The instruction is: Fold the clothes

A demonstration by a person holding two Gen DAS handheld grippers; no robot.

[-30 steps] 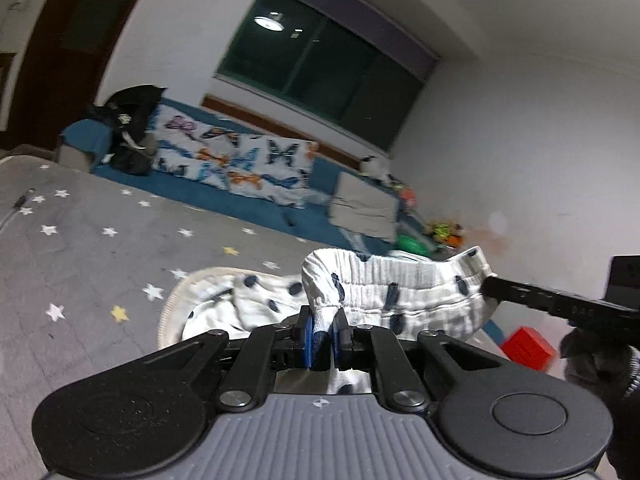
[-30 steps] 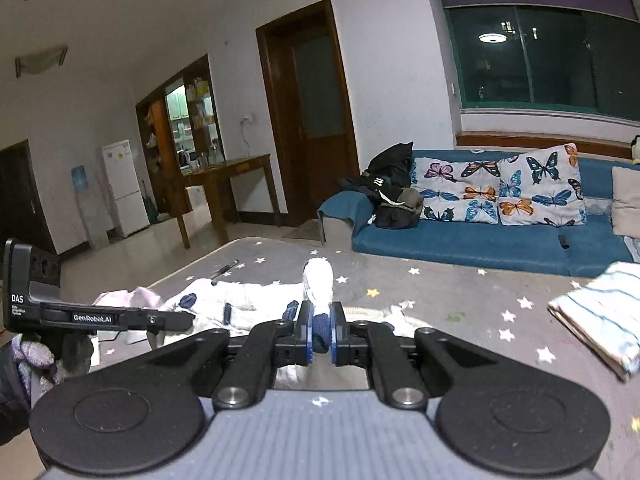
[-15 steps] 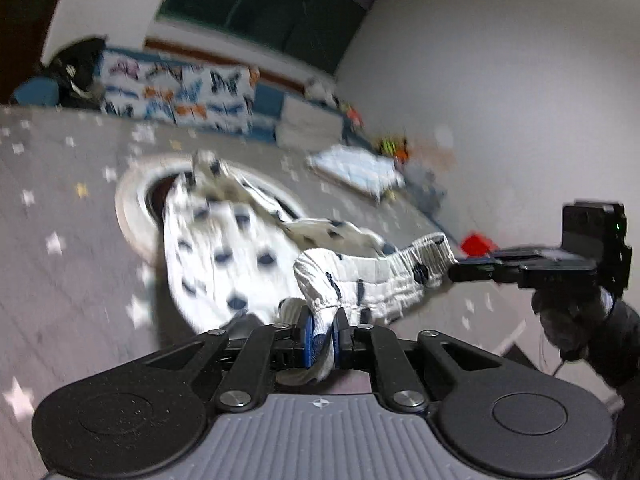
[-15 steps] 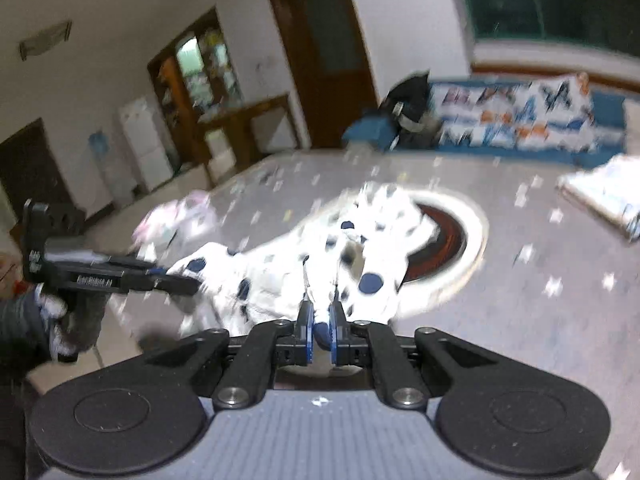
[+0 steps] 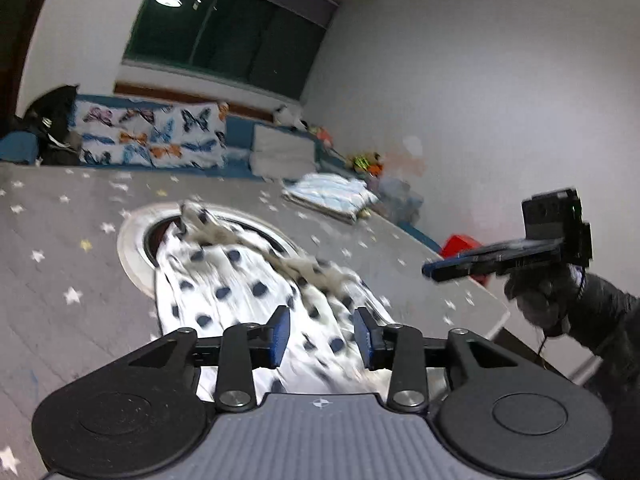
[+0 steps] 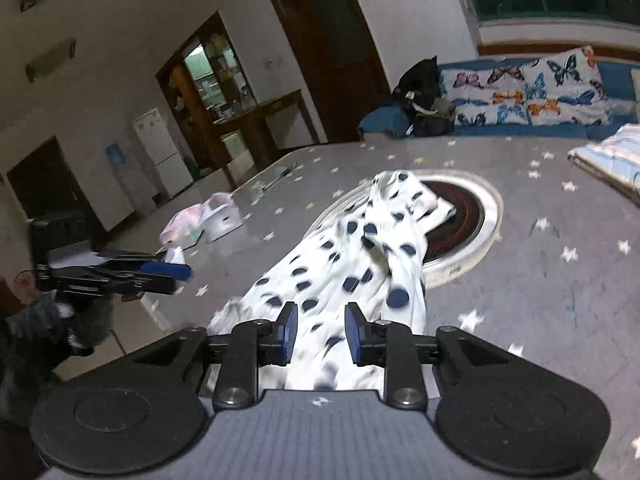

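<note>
A white garment with dark blue dots point(image 5: 240, 280) lies spread on the grey star-patterned table point(image 5: 60, 240), its far end over a round inset in the tabletop point(image 5: 132, 244). My left gripper point(image 5: 322, 338) is open just above the garment's near end. My right gripper point(image 6: 318, 334) is open too, above the same near end of the garment point(image 6: 352, 264). Each gripper shows in the other's view: the right one point(image 5: 432, 270) at right, the left one point(image 6: 180, 270) at left. Both hold nothing.
A folded striped light-blue cloth point(image 5: 332, 196) lies at the table's far right. A pink and white bundle point(image 6: 200, 220) lies near the table's left edge. A blue sofa with butterfly cushions point(image 5: 152, 140) stands behind. A red box point(image 5: 460, 244) sits beyond the right edge.
Both grippers were shut on the dotted garment's waistband and held it up. They swung it down onto the table, then opened and let go. The garment now lies flat.
</note>
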